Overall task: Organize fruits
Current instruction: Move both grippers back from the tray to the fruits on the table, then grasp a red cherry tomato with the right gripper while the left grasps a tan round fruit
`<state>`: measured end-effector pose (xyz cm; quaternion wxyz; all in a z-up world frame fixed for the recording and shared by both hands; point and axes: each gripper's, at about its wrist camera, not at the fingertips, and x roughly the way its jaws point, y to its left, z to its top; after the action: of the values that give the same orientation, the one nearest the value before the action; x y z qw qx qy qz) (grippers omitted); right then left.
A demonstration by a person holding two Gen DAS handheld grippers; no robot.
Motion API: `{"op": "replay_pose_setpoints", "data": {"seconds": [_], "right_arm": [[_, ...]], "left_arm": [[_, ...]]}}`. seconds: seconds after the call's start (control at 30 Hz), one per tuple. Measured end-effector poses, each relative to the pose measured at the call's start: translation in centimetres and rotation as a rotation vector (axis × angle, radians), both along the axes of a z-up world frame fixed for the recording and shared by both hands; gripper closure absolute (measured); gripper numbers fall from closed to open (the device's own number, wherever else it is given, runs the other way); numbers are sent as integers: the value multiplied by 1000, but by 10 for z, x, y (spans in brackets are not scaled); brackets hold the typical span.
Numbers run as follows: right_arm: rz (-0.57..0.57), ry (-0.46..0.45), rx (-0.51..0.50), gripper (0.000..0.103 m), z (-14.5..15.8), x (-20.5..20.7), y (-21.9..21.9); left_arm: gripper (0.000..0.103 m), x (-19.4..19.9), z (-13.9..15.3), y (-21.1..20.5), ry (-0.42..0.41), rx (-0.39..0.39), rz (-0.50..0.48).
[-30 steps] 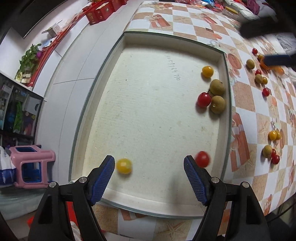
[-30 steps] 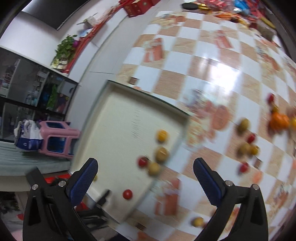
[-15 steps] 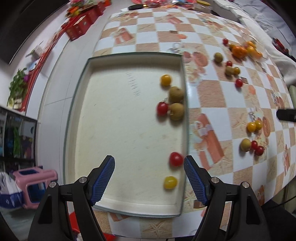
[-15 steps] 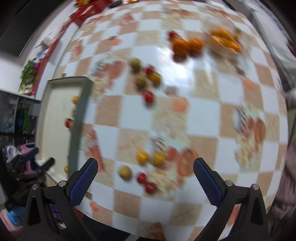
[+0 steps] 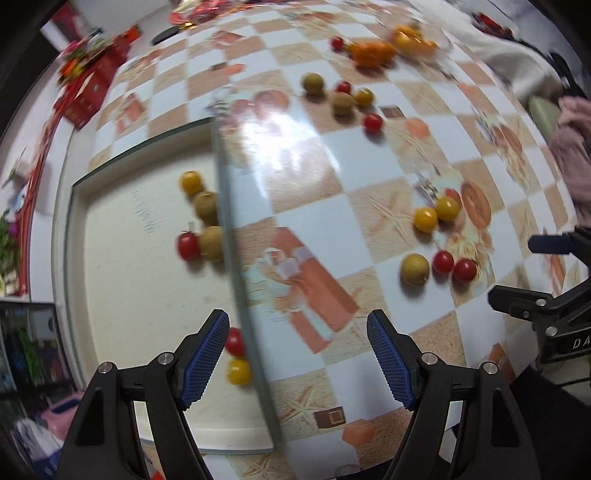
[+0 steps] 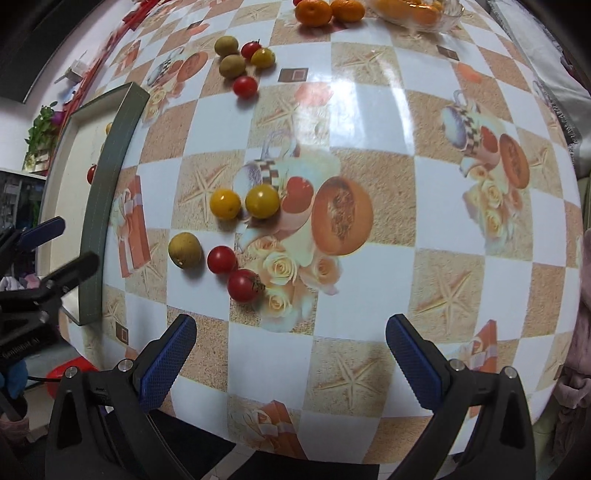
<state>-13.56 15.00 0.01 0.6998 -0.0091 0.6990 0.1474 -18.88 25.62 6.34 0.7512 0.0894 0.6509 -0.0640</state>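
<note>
Seen from the left wrist, the left gripper (image 5: 297,354) hangs with its jaws wide and nothing between them, straddling the right wall of the shallow tray (image 5: 236,258). Inside the tray, close to that wall, lie a yellow tomato (image 5: 191,182), two brownish-green fruits (image 5: 206,204), and a red tomato (image 5: 187,245) touching the lower of them. Nearer the gripper, a second red tomato (image 5: 235,341) sits just above another yellow one (image 5: 239,371). Out on the checked bench (image 5: 306,206) rest a pair of yellow tomatoes (image 5: 425,219), and below them a green-brown fruit (image 5: 415,269) beside two red tomatoes (image 5: 443,261). A further cluster lies toward the far edge, with oranges (image 5: 371,52) beyond it. The right gripper (image 5: 546,266) shows at the right edge.

From the right wrist, the right gripper (image 6: 290,362) is also spread wide and empty, above the bench (image 6: 388,122). Just ahead lie two red tomatoes (image 6: 242,285), a green-brown fruit (image 6: 184,250) and two yellow tomatoes (image 6: 225,203) side by side. The tray (image 6: 107,192) stands at the left, with the left gripper (image 6: 55,243) over it. Oranges (image 6: 313,12) lie at the far edge.
</note>
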Motion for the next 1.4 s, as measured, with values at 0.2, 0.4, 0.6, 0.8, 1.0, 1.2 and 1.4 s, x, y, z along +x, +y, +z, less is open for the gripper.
{"op": "replay_pose_setpoints", "data": {"seconds": [0.2, 0.4, 0.6, 0.8, 1.0, 1.2, 1.4], "right_arm": [[32, -16, 18, 32, -10, -1, 15], [62, -39, 40, 52, -14, 2, 36], [65, -51, 29, 76, -19, 0, 39], [-20, -50, 1, 76, -20, 1, 6], [-52, -39, 10, 76, -22, 2, -9], [-52, -38, 18, 76, -18, -6, -32], [-52, -31, 27, 76, -20, -4, -28]], "left_arm": [[25, -3, -6, -4, 24, 2, -7], [25, -1, -8, -7, 34, -2, -4], [25, 3, -11, -26, 35, -26, -38], [25, 9, -19, -50, 36, -48, -84], [25, 18, -37, -74, 61, -57, -113], [60, 24, -48, -89, 81, -52, -110], [75, 19, -47, -90, 77, -86, -114]]}}
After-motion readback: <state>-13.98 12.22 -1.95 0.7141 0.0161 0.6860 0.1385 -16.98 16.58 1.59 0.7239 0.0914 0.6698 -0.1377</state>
